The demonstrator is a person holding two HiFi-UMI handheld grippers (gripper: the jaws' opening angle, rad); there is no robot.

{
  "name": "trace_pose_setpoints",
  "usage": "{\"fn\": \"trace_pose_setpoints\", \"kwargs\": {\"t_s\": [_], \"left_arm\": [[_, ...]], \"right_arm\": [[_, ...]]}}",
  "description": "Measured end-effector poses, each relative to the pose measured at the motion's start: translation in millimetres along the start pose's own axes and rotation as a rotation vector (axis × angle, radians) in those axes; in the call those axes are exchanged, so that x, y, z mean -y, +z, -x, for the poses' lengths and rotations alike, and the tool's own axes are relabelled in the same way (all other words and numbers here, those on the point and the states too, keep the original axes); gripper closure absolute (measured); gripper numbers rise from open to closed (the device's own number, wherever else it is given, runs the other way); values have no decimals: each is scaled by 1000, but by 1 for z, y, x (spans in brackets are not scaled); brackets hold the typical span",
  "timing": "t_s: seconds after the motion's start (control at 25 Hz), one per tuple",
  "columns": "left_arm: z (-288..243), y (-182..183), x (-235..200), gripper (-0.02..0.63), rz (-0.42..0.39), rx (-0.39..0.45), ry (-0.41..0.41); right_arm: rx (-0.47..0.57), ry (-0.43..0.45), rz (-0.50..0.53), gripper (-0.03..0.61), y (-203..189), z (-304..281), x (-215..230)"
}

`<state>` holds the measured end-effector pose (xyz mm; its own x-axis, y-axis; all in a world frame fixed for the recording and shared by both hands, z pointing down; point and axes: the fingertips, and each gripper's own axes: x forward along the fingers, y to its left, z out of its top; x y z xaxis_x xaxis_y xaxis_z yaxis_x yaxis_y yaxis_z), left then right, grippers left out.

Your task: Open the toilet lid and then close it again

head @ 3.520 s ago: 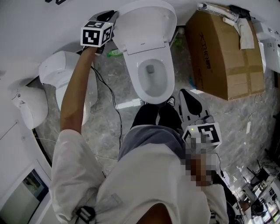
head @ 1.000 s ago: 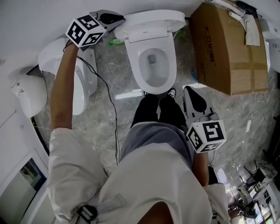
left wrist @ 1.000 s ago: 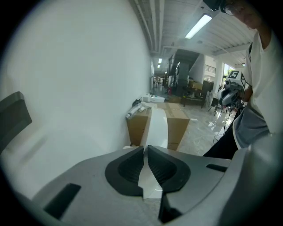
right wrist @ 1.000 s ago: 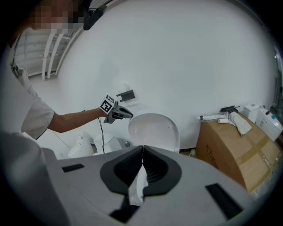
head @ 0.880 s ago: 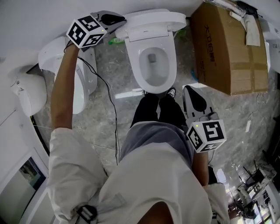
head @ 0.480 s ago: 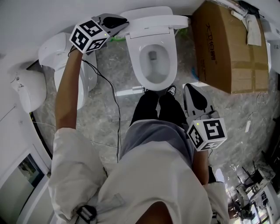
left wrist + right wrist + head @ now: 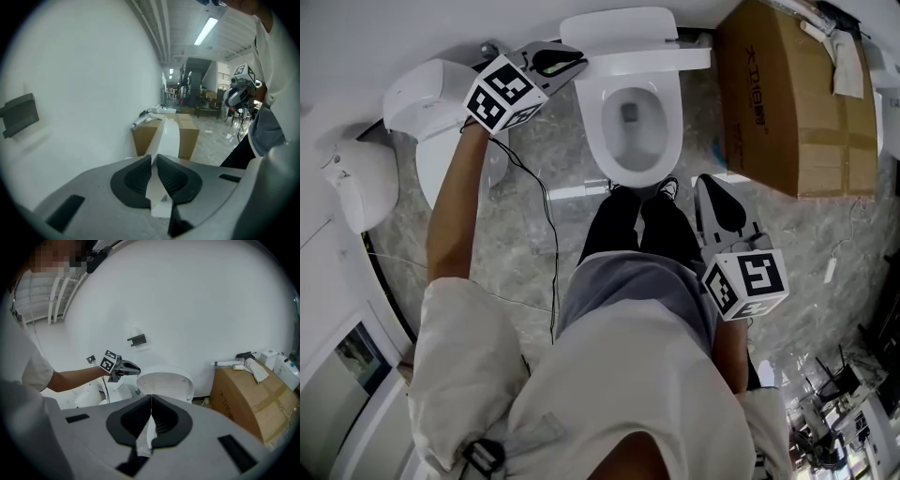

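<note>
The white toilet stands at the top of the head view with its bowl (image 7: 630,112) uncovered and its lid (image 7: 623,33) raised, tipped a little forward from the wall. My left gripper (image 7: 579,61) is at the lid's left edge. In the left gripper view, my left gripper (image 7: 153,159) is shut on the thin white lid (image 7: 168,133). My right gripper (image 7: 709,184) hangs low beside the person's right leg, away from the toilet. In the right gripper view, my right gripper (image 7: 151,401) is shut with nothing in it, and the lid (image 7: 166,380) is seen beyond it.
A large cardboard box (image 7: 787,103) stands on the floor right of the toilet. A second white toilet (image 7: 441,103) stands to the left. A black cable (image 7: 539,216) runs over the marble floor. The person's legs (image 7: 637,225) stand directly before the bowl.
My left gripper has moved away from the wall, toward the person, taking the lid's edge with it. The lid has tipped forward. The right gripper has stayed where it was.
</note>
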<state>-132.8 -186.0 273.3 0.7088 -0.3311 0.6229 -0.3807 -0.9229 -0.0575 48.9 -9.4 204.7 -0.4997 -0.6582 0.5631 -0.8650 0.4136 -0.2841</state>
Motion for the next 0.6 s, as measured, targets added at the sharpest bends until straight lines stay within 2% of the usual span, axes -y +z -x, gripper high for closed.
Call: {"fn": "trace_pose_setpoints", "kwargs": {"t_s": [0.6], "left_arm": [[-1,-12,28,586,8,30,60]], "right_arm": [[-8,3,-6,568,-6,-2,-5]]}}
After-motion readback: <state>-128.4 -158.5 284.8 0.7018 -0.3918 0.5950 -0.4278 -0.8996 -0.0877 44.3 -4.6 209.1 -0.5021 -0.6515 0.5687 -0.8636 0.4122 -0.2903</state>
